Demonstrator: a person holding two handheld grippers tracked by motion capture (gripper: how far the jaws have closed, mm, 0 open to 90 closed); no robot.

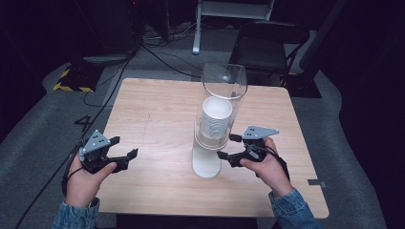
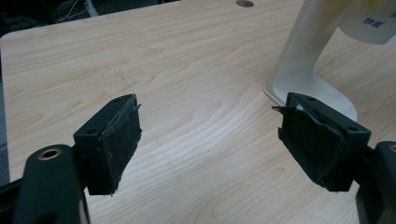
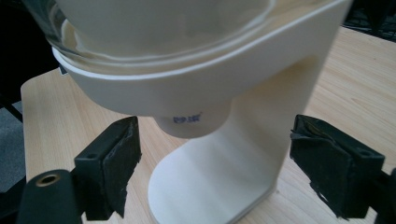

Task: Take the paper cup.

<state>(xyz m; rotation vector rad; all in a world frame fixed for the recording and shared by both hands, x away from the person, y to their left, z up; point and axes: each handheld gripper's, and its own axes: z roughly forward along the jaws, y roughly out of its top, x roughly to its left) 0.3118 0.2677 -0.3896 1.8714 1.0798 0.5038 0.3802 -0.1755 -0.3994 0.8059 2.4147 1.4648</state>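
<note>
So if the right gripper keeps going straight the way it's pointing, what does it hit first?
Probably the white cup dispenser stand: the right gripper, jaws open, points straight at its upright, with the bottom paper cup hanging just above that line.

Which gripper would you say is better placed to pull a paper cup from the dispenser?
Probably the right gripper: open beside the dispenser, facing the bottom cup. The left gripper is farther away.

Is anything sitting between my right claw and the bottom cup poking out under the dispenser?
Nothing visible. The right claw is open, and the bottom cup hangs just ahead under the dispenser ring; the white stand rises behind it.
</note>
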